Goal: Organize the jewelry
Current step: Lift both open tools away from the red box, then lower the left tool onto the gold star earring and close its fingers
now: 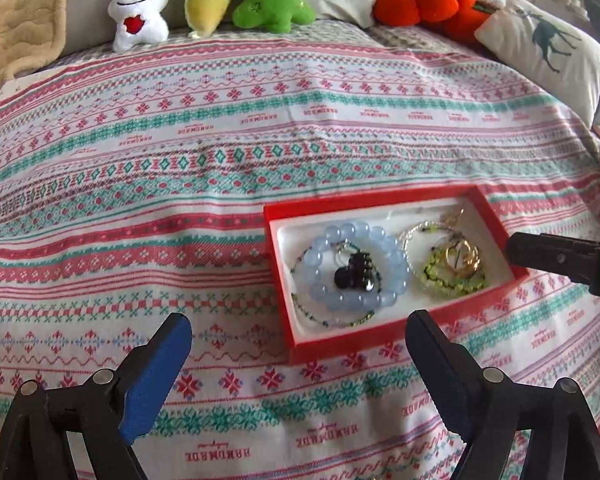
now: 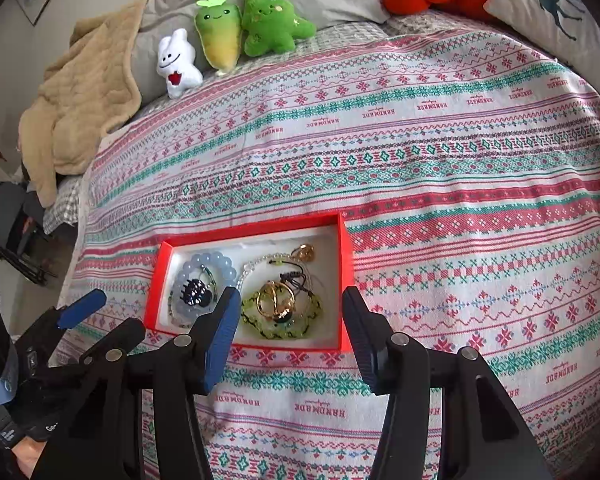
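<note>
Red box [image 1: 380, 200], pale-blue bead bracelet [image 1: 358, 268], pink-and-teal patterned bedspread [image 1: 180, 160], blue-padded tools.

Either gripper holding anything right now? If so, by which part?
Nothing held. Left gripper and right gripper are both open with nothing between the fingers; the jewelry all lies in the red box.

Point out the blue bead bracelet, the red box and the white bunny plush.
Blue bracelet [image 1: 396, 258]: left wrist view, on a bead of its right side.
Red box [image 1: 364, 199]: left wrist view, on its far rim.
Bunny plush [image 2: 172, 54]: right wrist view, on its face.
</note>
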